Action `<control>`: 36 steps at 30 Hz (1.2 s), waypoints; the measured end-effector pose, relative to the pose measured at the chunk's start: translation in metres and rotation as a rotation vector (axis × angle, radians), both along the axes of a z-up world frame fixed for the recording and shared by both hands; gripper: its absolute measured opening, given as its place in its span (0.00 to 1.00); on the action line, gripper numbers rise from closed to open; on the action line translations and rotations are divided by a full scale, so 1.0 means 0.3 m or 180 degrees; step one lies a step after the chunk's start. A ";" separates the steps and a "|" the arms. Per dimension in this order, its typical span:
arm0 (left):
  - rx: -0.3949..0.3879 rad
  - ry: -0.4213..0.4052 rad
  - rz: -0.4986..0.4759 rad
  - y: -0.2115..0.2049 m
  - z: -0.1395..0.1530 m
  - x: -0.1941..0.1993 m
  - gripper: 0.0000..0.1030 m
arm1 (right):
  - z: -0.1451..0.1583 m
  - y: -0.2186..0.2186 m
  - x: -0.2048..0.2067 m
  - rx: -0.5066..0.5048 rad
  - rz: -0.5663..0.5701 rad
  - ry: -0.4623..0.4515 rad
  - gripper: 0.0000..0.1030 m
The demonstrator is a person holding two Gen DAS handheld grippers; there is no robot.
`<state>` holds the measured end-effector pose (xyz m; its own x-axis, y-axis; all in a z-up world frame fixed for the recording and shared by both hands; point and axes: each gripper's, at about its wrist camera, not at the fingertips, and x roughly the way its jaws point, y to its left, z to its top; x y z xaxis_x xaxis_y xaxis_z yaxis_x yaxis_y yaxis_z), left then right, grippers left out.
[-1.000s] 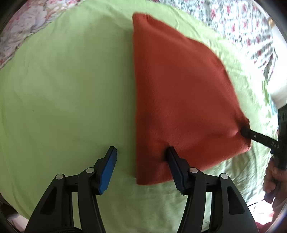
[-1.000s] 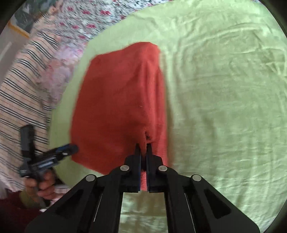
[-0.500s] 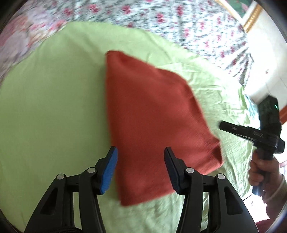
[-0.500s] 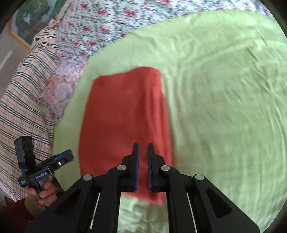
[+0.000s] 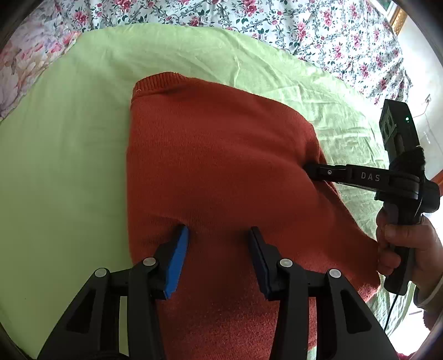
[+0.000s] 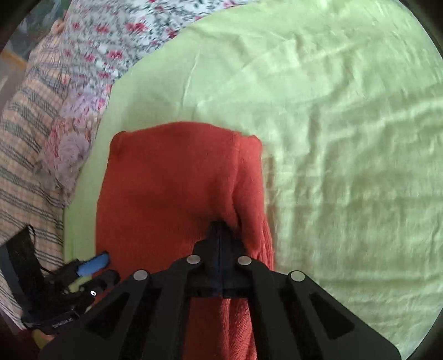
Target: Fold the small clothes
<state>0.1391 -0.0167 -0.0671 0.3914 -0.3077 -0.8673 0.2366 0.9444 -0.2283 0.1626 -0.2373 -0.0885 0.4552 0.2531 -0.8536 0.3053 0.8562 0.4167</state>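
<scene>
A folded rust-orange knit garment (image 5: 221,166) lies on a light green sheet (image 5: 69,138); it also shows in the right wrist view (image 6: 171,188). My left gripper (image 5: 218,232) is open, its blue-padded fingers pressing down onto the garment's near part. My right gripper (image 6: 220,224) is shut on the garment's right edge, pinching a fold of knit. In the left wrist view the right gripper (image 5: 310,169) reaches in from the right and bites the garment's edge. The left gripper (image 6: 97,265) shows at lower left in the right wrist view.
The green sheet (image 6: 332,138) covers a bed with floral bedding (image 5: 304,25) behind it. A striped cloth (image 6: 25,166) lies at the left in the right wrist view. A hand (image 5: 409,249) holds the right gripper's handle.
Both grippers moved forward onto the garment. The right gripper, slightly open half a second ago, has shut on the garment's right edge. The left gripper stayed open and now rests on the garment.
</scene>
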 end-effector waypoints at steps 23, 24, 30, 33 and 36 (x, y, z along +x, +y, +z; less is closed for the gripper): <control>0.0131 0.0096 -0.0397 0.036 -0.021 -0.386 0.53 | 0.057 0.177 -0.499 -0.0209 0.0111 0.0190 0.00; 0.0185 0.0063 -0.0431 0.029 -0.021 -0.395 0.54 | 0.061 0.188 -0.495 -0.0297 0.0125 0.0179 0.00; 0.0271 -0.0012 -0.0556 0.028 -0.027 -0.452 0.57 | 0.092 0.193 -0.516 -0.0394 0.0082 0.0110 0.00; 0.0346 -0.0035 -0.0638 0.035 -0.027 -0.481 0.58 | 0.101 0.204 -0.528 -0.0439 0.0067 0.0095 0.00; 0.0334 -0.0007 -0.0644 0.055 -0.016 -0.499 0.58 | 0.111 0.232 -0.548 -0.0555 0.0155 0.0122 0.00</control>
